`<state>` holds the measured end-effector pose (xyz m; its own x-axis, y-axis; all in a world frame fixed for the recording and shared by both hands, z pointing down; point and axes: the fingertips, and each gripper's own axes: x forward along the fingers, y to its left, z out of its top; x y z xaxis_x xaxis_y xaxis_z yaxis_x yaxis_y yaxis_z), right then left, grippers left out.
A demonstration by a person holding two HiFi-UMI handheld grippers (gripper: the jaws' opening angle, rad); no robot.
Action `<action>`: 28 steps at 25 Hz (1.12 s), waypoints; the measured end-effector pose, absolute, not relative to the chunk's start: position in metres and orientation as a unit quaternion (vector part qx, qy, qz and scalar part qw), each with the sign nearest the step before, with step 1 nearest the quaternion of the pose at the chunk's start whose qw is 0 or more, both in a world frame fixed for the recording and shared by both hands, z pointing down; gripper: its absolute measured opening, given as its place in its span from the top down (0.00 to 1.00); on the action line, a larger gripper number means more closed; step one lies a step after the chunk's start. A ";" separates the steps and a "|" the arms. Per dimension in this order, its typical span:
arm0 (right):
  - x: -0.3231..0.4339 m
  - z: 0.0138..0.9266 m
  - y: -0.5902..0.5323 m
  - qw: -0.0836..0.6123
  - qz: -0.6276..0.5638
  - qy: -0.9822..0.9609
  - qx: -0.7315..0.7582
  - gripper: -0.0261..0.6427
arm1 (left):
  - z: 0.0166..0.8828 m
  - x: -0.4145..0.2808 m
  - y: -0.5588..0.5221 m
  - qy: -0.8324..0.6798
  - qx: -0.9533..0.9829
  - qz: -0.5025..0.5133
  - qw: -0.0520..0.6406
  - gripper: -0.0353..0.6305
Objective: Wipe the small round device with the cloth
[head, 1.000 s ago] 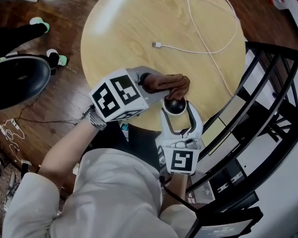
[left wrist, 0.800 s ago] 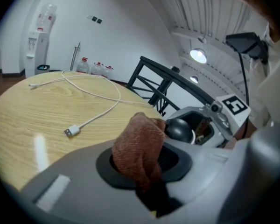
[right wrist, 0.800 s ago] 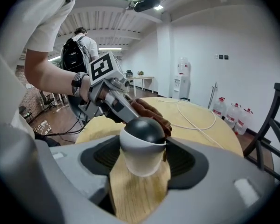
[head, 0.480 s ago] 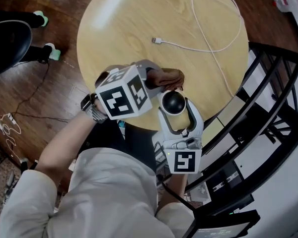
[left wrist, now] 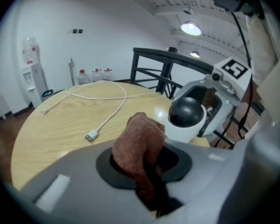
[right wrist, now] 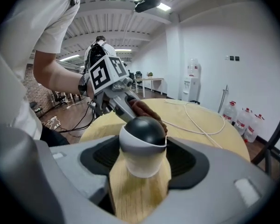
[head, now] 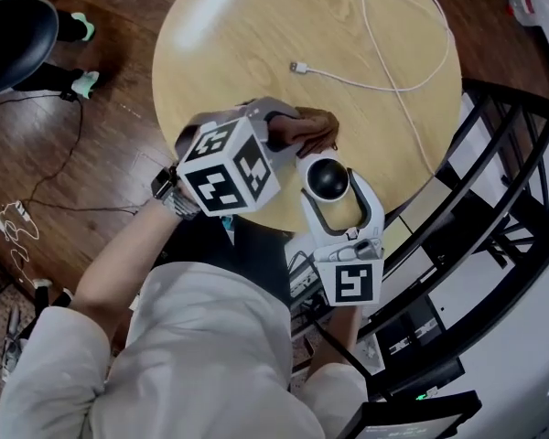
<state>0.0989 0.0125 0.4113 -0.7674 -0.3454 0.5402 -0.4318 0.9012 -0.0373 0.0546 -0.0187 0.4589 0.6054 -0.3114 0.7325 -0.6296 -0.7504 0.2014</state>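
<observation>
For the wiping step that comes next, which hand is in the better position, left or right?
Left. The left gripper holds the cloth in its fingers, close beside the small round device; the right gripper is occupied gripping that device.

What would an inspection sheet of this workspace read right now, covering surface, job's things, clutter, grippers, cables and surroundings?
Surface: round wooden table, light top.
Job's things: small round device, white body with a black dome, at the table's near edge; brown cloth close beside the dome, contact not clear.
Clutter: nothing seen.
Grippers: left gripper shut on the cloth; right gripper closed around the device.
Cables: white USB cable loose on the far side of the table; thin dark wire on the floor.
Surroundings: dark wood floor, black railing to the right, black chair at upper left.
</observation>
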 end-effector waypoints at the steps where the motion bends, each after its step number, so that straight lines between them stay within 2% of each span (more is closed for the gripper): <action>1: 0.099 0.412 0.013 0.263 0.083 -0.940 0.200 0.49 | 0.451 0.048 -0.017 -0.283 0.867 0.333 0.241 0.81; 7: 0.101 0.419 0.014 0.250 0.046 -0.962 0.104 0.48 | 0.394 0.033 -0.011 -0.299 0.880 0.239 0.280 0.81; 12: 0.095 0.428 0.011 0.235 0.061 -0.969 0.052 0.45 | 0.378 0.054 -0.004 -0.260 0.895 0.198 0.303 0.81; 19: 0.091 0.426 0.010 0.221 0.071 -0.966 0.116 0.45 | 0.380 0.074 0.012 -0.233 0.902 0.211 0.297 0.81; 28: 0.096 0.429 0.009 0.238 0.098 -0.944 0.205 0.46 | 0.403 0.082 0.012 -0.213 0.888 0.234 0.335 0.81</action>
<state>0.0957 0.0088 0.4287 -0.8026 -0.3397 0.4904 -0.4334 0.8969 -0.0879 0.0822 0.0120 0.4027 0.8002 -0.2207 0.5576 -0.5341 -0.6852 0.4953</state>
